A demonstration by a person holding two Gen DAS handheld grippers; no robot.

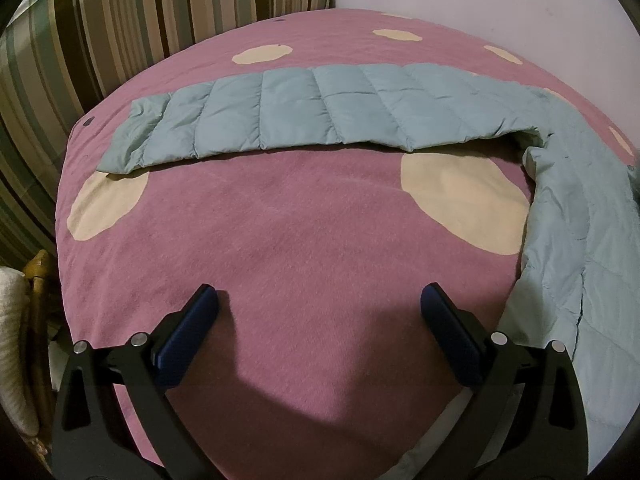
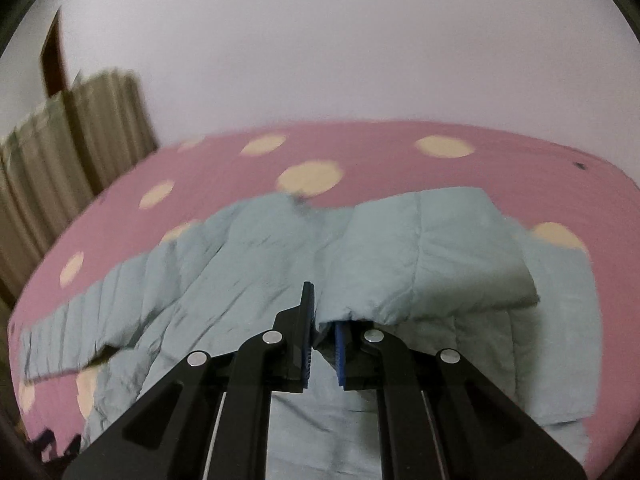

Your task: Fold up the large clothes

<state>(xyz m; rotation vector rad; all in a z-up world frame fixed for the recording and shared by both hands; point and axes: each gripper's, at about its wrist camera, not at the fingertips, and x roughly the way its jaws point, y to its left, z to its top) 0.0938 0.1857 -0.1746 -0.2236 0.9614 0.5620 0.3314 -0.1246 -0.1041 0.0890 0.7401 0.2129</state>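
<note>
A light blue quilted down jacket (image 1: pixel 304 112) lies on a pink bed cover with cream dots (image 1: pixel 280 220). In the left wrist view one sleeve stretches flat across the far part of the bed and the body runs down the right side. My left gripper (image 1: pixel 319 300) is open and empty, low over bare cover, short of the sleeve. In the right wrist view my right gripper (image 2: pixel 323 316) is shut on a fold of the jacket (image 2: pixel 420 256), which is lifted and doubled over the body. The jacket's other sleeve reaches to the left (image 2: pixel 80 320).
A striped curtain (image 1: pixel 120 20) hangs behind the bed at the left, and a plain white wall (image 2: pixel 320 40) stands behind it. A wicker chair with a pale cushion (image 1: pixel 20 320) stands at the bed's left edge.
</note>
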